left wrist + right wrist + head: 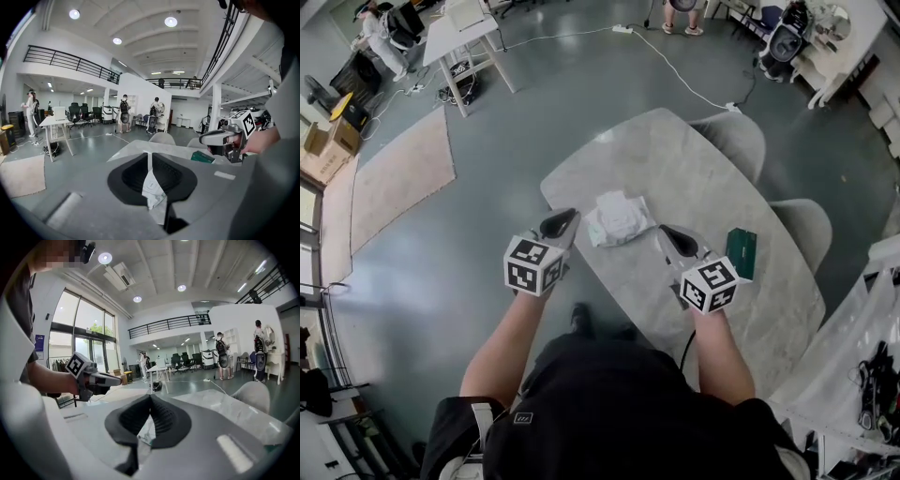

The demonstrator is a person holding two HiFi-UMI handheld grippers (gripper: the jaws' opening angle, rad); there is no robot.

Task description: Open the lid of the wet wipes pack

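The white wet wipes pack [619,217] lies crumpled on the marble table [675,155], lid down. My left gripper [567,219] hovers just left of it and my right gripper [667,232] just right of it; neither touches it. In the left gripper view the jaws meet at their tips [150,156], and a strip of the pack [151,185] shows through the slit below them. The right gripper view shows the same: tips together [150,398], with the pack [146,432] glimpsed beneath. Each gripper also sees the other from the side: right [206,138], left [119,379].
A dark green flat packet [741,251] lies on the table right of my right gripper. Two grey chairs [741,139] [802,230] stand along the table's far side. A white desk [464,37], a rug [398,173] and people stand further off.
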